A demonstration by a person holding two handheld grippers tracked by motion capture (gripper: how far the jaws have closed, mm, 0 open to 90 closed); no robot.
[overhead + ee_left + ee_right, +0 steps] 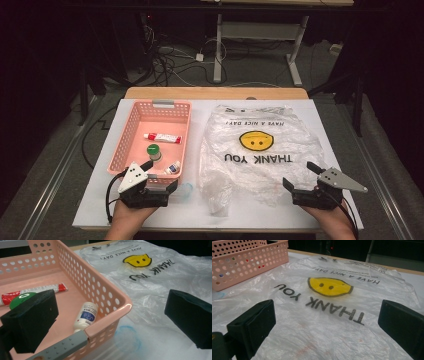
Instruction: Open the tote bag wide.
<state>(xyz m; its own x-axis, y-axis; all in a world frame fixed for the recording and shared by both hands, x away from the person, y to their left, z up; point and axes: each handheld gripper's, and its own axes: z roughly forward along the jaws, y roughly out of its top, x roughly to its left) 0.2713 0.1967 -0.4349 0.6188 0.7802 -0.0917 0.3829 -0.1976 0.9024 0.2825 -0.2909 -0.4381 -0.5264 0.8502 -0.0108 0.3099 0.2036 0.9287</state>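
White sheet-covered tabletop carries everything, largest first. Clear plastic bag lies flat at 3 o'clock of centre, smiley up, likely spread so it can be opened and filled. Pink basket at 9 o'clock corrals the small stuff: toothpaste tube, green-capped jar, little white bottle, so nothing rolls off. Left claw spread wide, empty, straddling basket's near corner at 7 o'clock. Right claw spread wide, empty, over bag's near edge at 5 o'clock, probably poised to pinch the film.
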